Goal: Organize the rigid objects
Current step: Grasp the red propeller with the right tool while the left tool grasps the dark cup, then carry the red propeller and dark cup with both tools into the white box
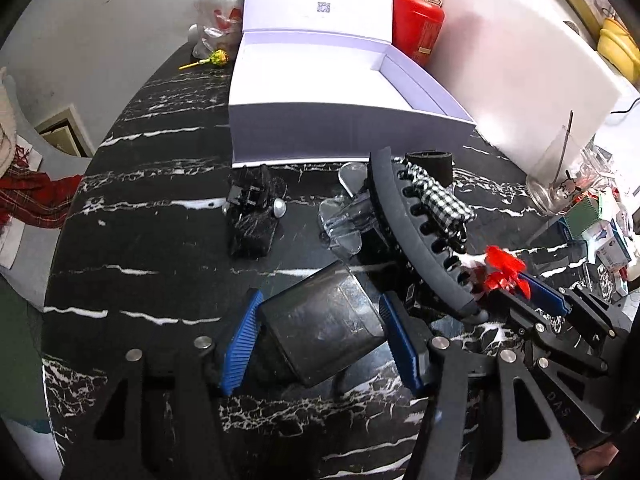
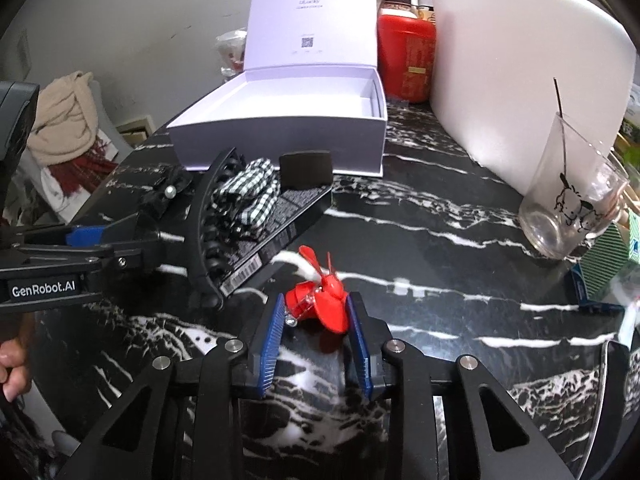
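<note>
Left wrist view: left hand-held gripper (image 1: 320,336) closed on a dark smoky plastic cup (image 1: 324,320) lying on its side, blue pads (image 1: 242,340) pressing both flanks, low over the black marbled table (image 1: 160,240). Just beyond the cup, a clear plastic piece (image 1: 344,216) and a long curved black hair clip (image 1: 416,240) with a row of teeth, a black-and-white checked cloth piece (image 1: 436,196) resting against it. Further left on the table, a small black furry clip (image 1: 254,216) with a silver bead. Behind all that, an open white box (image 1: 320,92) with its lid standing upright, empty as far as can be seen. At right, right hand-held gripper (image 1: 516,280) clamped on a red propeller toy (image 1: 504,272). Right wrist view: right hand-held gripper (image 2: 316,320) closed around the red propeller toy (image 2: 320,300), blue pads (image 2: 272,336) pinching it from both sides, toy at or just above the table (image 2: 440,280), contact unclear. To the left, left hand-held gripper (image 2: 100,240) seen side on, near the curved black hair clip (image 2: 204,232) and the checked cloth piece (image 2: 248,196), both lying on a flat black carton (image 2: 288,216). Further back, the open white box (image 2: 280,136), a red jar (image 2: 404,60) and a white board (image 2: 520,80) beside it. At far right, a glass tumbler (image 2: 568,208) with a cartoon dog print.
</note>
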{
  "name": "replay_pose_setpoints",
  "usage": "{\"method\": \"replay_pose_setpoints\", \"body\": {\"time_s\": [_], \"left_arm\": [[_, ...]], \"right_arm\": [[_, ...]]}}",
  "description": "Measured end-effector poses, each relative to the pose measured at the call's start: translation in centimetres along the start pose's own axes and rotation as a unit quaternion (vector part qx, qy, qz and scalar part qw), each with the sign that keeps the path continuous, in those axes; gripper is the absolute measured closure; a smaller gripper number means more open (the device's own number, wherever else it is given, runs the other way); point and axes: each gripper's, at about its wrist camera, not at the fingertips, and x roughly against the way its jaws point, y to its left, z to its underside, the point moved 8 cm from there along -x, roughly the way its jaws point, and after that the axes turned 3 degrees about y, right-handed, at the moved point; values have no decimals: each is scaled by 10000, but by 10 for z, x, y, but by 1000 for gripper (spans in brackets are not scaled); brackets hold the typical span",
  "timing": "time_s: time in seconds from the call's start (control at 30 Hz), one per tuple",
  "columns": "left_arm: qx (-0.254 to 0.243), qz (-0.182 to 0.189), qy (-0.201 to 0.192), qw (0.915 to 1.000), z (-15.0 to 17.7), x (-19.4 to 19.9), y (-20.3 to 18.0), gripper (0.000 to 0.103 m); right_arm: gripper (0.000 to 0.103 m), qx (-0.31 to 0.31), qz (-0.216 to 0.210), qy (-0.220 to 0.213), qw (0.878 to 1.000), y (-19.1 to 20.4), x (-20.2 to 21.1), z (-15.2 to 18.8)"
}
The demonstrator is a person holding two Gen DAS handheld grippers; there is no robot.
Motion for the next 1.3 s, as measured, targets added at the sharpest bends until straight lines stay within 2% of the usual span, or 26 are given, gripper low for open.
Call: {"method": "replay_pose_setpoints", "body": {"time_s": [0.07, 0.13, 0.27, 0.33, 0.87, 0.97, 1.3], "left_arm": [[26, 10, 20, 10000, 3, 0, 2, 43], [55, 18, 29, 10000, 4, 0, 3, 43], [89, 16, 25, 10000, 7, 2, 5, 43], [91, -1, -2, 10000, 7, 4, 5, 43], [22, -2, -314, 9995, -3, 27, 1, 43], [-34, 101, -385, 9992, -10, 35, -4, 43], [-256, 82, -852, 9960, -53, 60, -14, 43]], "right_arm": [[66, -68, 30, 59, 10000, -2, -2, 2], [50, -147, 31, 67, 9999, -5, -4, 3], [50, -91, 24, 38, 9999, -4, -6, 3], [60, 13, 88, 63, 9999, -2, -7, 3], [60, 92, -27, -287, 9995, -1, 23, -12], [60, 140, -75, -355, 9992, 0, 31, -21], [60, 380, -221, -735, 9963, 4, 52, -67]]}}
